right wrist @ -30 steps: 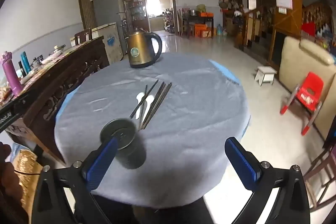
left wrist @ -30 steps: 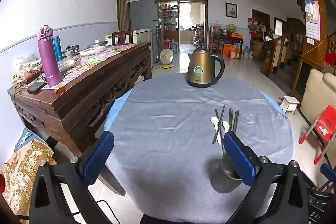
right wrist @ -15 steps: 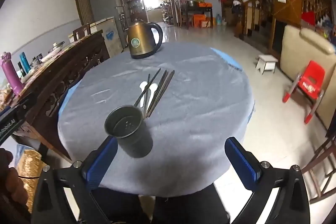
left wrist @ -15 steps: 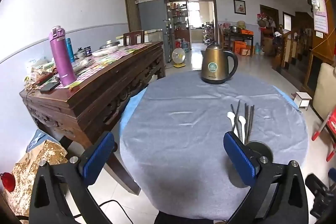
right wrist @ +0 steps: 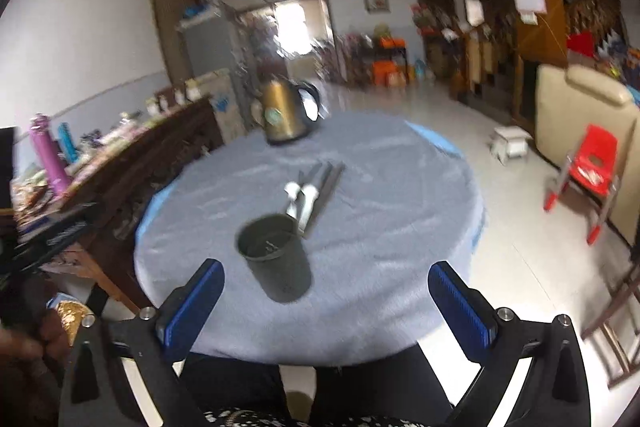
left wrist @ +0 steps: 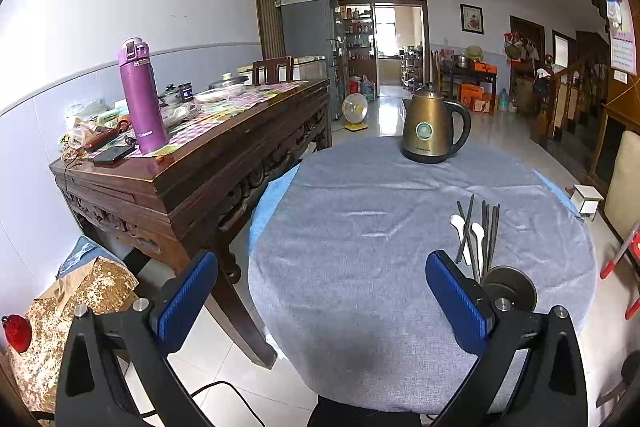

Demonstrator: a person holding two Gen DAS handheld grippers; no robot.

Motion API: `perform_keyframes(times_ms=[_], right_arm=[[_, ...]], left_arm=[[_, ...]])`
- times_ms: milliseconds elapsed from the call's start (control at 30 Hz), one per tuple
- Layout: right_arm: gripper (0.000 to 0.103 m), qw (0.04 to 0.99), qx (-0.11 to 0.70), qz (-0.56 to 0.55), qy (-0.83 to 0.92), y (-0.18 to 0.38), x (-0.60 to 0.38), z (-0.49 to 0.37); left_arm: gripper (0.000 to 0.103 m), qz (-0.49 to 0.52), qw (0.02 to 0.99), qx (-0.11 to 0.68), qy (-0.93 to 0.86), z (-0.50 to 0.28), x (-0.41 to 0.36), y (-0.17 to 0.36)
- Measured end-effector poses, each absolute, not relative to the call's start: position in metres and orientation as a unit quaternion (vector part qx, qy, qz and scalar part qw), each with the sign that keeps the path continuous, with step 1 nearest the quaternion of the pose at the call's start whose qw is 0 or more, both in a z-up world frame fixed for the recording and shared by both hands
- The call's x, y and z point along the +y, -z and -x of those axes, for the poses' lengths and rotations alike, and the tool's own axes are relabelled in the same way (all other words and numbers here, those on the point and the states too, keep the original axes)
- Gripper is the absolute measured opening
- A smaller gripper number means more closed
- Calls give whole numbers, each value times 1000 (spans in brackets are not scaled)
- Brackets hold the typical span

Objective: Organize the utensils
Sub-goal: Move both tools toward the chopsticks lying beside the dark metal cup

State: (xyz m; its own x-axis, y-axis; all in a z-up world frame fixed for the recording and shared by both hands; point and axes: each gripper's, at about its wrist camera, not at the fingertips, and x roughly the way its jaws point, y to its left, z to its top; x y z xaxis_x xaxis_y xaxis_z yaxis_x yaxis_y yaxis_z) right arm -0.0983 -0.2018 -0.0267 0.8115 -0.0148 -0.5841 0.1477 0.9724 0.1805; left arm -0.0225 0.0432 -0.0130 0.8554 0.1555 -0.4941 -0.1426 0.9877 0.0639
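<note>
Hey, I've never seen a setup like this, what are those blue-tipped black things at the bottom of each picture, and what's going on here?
Those are handheld grippers, one in each of a person's hands; there is no robot arm. Each carries a wide-angle camera looking forward along its two fingers, so one picture comes from the left gripper and the other from the right gripper. Both grippers are open and hold nothing.

Ahead is a round table with a grey cloth. On it lie dark chopsticks and two white spoons, side by side, with a dark cup standing upright just in front of them and a gold kettle at the far side. The cup looks empty, so the utensils probably go in there. The right picture is blurred.
</note>
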Motion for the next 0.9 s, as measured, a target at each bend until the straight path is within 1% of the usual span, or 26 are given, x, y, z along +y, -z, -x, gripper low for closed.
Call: perform_keyframes(times_ms=[67,133,200,367,467,600,667,800,900], right_arm=[[103,941,311,-130,11,28,-205,95],[103,928,324,-180,-29,38,-215,91],[103,921,338,-193,-33,45,-217,87],[103,934,340,-109,8,38,-196,78],[103,938,335,-82,45,34,-199,77],[103,932,343,-76,91,34,-213,66],[103,921,365,-72,112,38,-220,56],[103,912,386,-72,114,45,-227,46],[103,908,401,-83,85,49,-230,40]], left_arm=[[103,-10,964,253,-77,23,46,12],[103,-10,965,248,-80,27,43,12],[103,-11,966,247,-82,26,44,12],[103,-12,965,248,-82,27,41,14],[103,-18,965,249,-76,27,36,16],[103,-24,965,250,-71,27,31,17],[103,-25,965,251,-70,27,29,18],[103,-35,964,254,-71,24,24,21],[103,-41,963,258,-68,23,21,23]])
